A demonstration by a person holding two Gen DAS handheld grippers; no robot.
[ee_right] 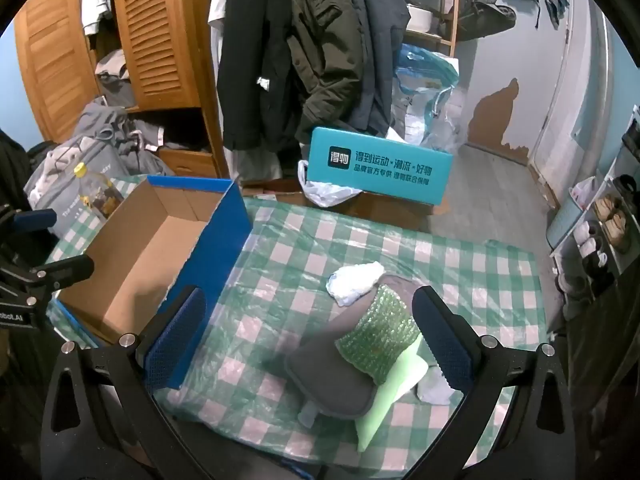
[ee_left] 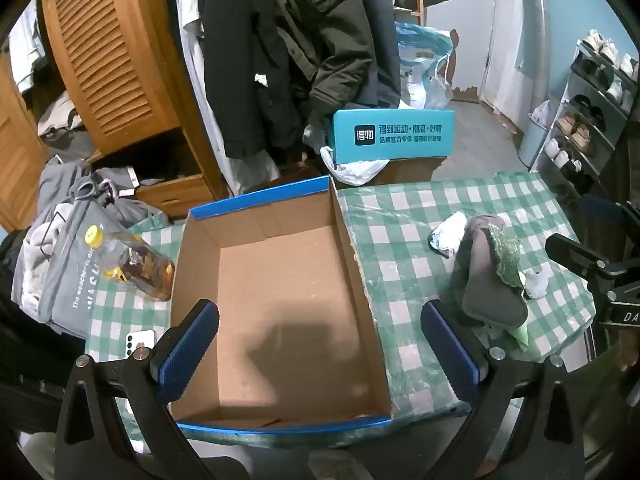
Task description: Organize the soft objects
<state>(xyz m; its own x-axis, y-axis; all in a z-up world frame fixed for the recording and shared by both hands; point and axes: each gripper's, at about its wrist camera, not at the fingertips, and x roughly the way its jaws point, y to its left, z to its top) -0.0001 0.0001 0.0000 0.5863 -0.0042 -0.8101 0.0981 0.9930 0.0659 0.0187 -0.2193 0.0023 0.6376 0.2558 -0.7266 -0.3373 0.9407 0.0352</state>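
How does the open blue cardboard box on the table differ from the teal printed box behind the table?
The open blue cardboard box rests on the checked tablecloth with its plain brown inside showing and nothing in it; the teal printed box is closed and stands off the table on a brown carton. The blue box's outer walls are plain, while the teal box carries white lettering and a dark logo. Both are rectangular.

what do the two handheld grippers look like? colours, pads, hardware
Both match: the left gripper and right gripper have black angular frames with triangular cutouts, silver round bolt heads, and blue textured pads on the fingers. White lettering, partly cut off, marks their bodies. No cables or sleeves visible.
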